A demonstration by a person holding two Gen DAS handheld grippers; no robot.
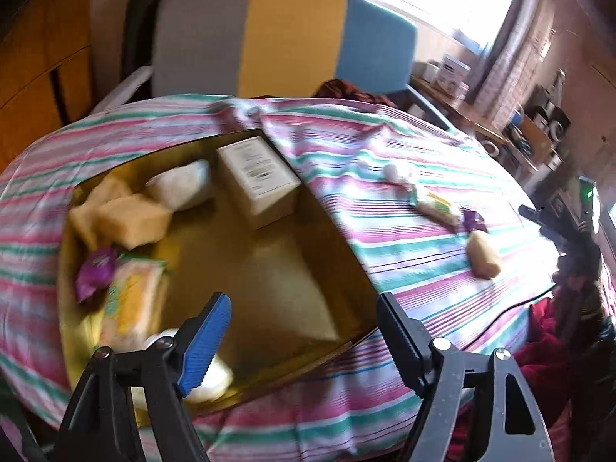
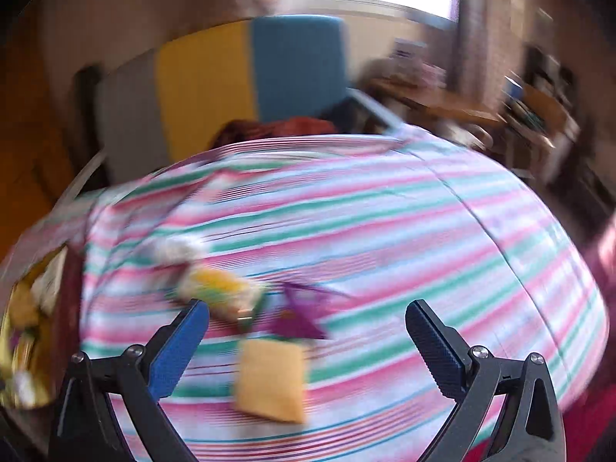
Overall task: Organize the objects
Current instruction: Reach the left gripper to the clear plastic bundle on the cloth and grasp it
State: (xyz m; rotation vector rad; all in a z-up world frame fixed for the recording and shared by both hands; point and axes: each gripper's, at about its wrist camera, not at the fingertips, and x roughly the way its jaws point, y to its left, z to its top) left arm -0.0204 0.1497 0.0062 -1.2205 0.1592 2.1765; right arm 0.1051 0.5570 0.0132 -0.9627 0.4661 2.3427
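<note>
Below the left gripper (image 1: 304, 323), whose jaws stand wide apart and hold nothing, sits a gold-lined box (image 1: 269, 269) sunk into the striped cloth (image 1: 404, 192). Inside it lie a white carton (image 1: 258, 177) with a printed label, a white packet (image 1: 181, 188) just beside it, two yellow sponge-like blocks (image 1: 127, 219), a purple wrapper (image 1: 96, 269) and a yellow-green pack (image 1: 131, 304).

Out on the cloth, to the right of the box, rest a white wad (image 1: 396, 173), a yellow-green packet (image 1: 439, 208), a purple sweet wrapper (image 1: 475, 221) and a yellow block (image 1: 483, 254).

The right gripper (image 2: 308, 319) also hangs open and empty, with the yellow block (image 2: 269, 377) lying between its spread fingers. That view is badly blurred. A grey, yellow and blue chair (image 1: 269, 34) stands behind the table.
</note>
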